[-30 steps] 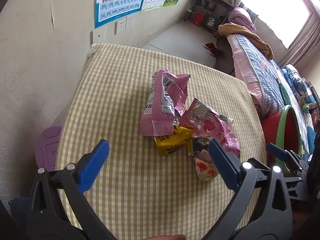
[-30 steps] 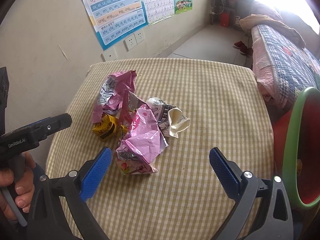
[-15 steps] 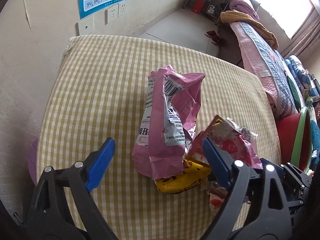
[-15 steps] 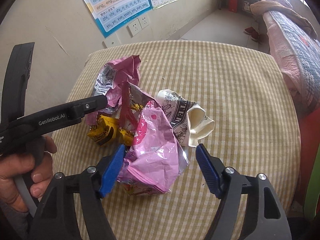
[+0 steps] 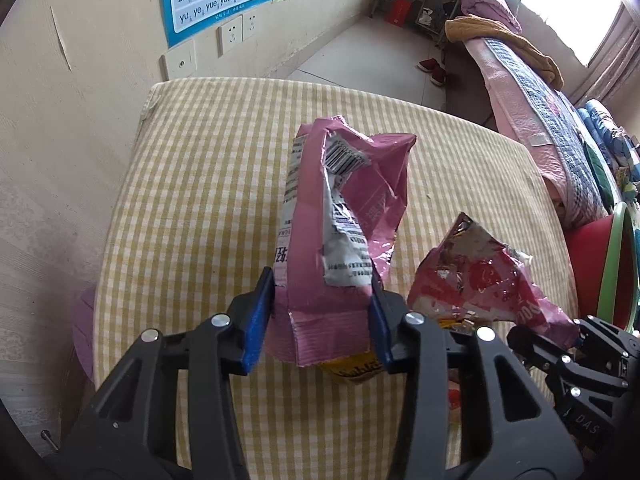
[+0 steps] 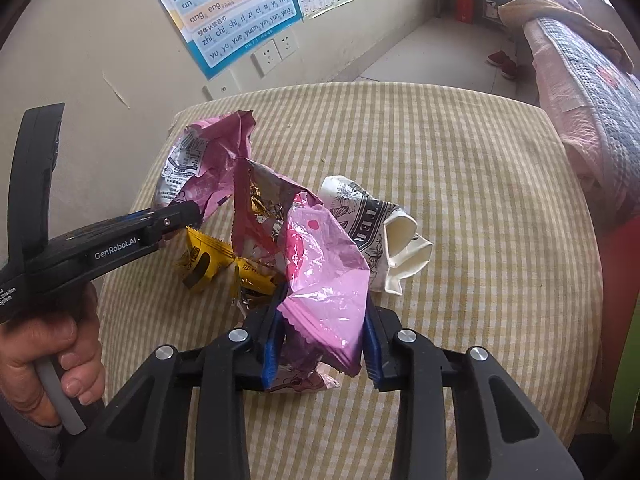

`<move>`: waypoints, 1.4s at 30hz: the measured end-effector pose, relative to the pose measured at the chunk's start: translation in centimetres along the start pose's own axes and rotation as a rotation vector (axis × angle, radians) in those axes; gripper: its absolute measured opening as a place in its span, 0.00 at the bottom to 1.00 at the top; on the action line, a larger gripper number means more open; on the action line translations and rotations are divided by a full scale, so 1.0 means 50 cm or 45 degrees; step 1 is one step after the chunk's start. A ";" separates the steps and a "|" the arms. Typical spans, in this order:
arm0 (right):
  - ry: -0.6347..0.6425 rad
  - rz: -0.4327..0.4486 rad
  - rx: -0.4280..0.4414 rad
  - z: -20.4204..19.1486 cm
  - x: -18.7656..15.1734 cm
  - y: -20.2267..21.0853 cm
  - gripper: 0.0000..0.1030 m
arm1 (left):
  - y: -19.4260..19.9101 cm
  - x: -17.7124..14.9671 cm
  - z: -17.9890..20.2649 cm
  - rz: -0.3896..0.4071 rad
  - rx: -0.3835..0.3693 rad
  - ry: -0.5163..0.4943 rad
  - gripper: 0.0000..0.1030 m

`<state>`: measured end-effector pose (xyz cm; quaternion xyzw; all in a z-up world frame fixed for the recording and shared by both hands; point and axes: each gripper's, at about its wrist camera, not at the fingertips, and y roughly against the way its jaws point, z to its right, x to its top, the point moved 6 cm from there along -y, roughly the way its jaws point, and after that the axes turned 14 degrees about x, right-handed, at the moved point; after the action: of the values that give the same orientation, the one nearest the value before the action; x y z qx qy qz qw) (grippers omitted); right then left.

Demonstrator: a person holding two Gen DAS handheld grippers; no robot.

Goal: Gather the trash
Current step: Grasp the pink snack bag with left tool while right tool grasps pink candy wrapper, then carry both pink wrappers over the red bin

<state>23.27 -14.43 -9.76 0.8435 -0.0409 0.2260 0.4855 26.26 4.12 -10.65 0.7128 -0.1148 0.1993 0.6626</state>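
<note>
Both grippers dropped in: my left gripper (image 5: 322, 320) closing on pink snack bag (image 5: 340, 248), right gripper (image 6: 320, 344) closing on glossy pink wrapper (image 6: 324, 280)—light, crinkly, slippery film, so pinch sealed ends.

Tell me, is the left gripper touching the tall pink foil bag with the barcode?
Touching. In the left wrist view the closing left gripper has both blue pads against the tall pink foil bag.

We see a tabletop covered in yellow-and-white checked cloth (image 6: 460, 208), its far edge near the wall, bearing toward its left side a heap: tall pink foil bag (image 5: 344, 220), crumpled pink wrapper (image 6: 324, 272), yellow packet (image 6: 204, 260), crushed white paper cup (image 6: 384, 232).
</note>
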 end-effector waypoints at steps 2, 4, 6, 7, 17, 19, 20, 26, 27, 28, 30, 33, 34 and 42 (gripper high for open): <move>0.008 0.021 -0.003 -0.004 0.004 0.015 0.32 | 0.017 0.005 -0.005 0.022 0.016 0.001 0.40; 0.017 0.042 -0.005 -0.012 0.002 0.034 0.32 | 0.038 0.005 -0.007 0.044 0.026 0.001 0.40; 0.021 0.059 -0.006 -0.018 0.003 0.050 0.32 | 0.058 0.004 -0.009 0.064 0.033 -0.001 0.40; 0.023 0.066 -0.007 -0.020 0.003 0.057 0.32 | 0.067 0.003 -0.009 0.071 0.033 -0.002 0.40; 0.017 0.143 -0.027 -0.031 -0.032 0.142 0.32 | 0.164 -0.050 0.005 0.112 0.008 -0.006 0.40; 0.015 0.164 -0.033 -0.033 -0.038 0.159 0.32 | 0.178 -0.064 0.008 0.111 0.002 -0.005 0.40; 0.014 0.175 -0.036 -0.033 -0.041 0.169 0.32 | 0.185 -0.071 0.010 0.111 -0.001 -0.004 0.40; 0.014 0.240 -0.053 -0.031 -0.055 0.226 0.32 | 0.228 -0.103 0.031 0.132 -0.012 -0.024 0.40; 0.012 0.250 -0.056 -0.031 -0.057 0.234 0.32 | 0.234 -0.105 0.036 0.137 -0.014 -0.031 0.40; 0.010 0.260 -0.060 -0.030 -0.059 0.242 0.32 | 0.242 -0.108 0.042 0.142 -0.018 -0.037 0.40; 0.004 0.279 -0.064 -0.024 -0.063 0.259 0.32 | 0.253 -0.111 0.056 0.154 -0.023 -0.053 0.40; -0.005 0.306 -0.072 -0.013 -0.073 0.283 0.32 | 0.267 -0.112 0.077 0.166 -0.034 -0.071 0.40; -0.010 0.314 -0.075 -0.008 -0.077 0.292 0.32 | 0.273 -0.113 0.085 0.172 -0.036 -0.080 0.40; -0.071 0.373 -0.117 0.051 -0.101 0.355 0.32 | 0.306 -0.114 0.178 0.196 -0.084 -0.164 0.40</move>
<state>14.51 -26.65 1.23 0.8113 -0.1874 0.2689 0.4841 15.81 -6.72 0.22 0.6909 -0.2181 0.1995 0.6598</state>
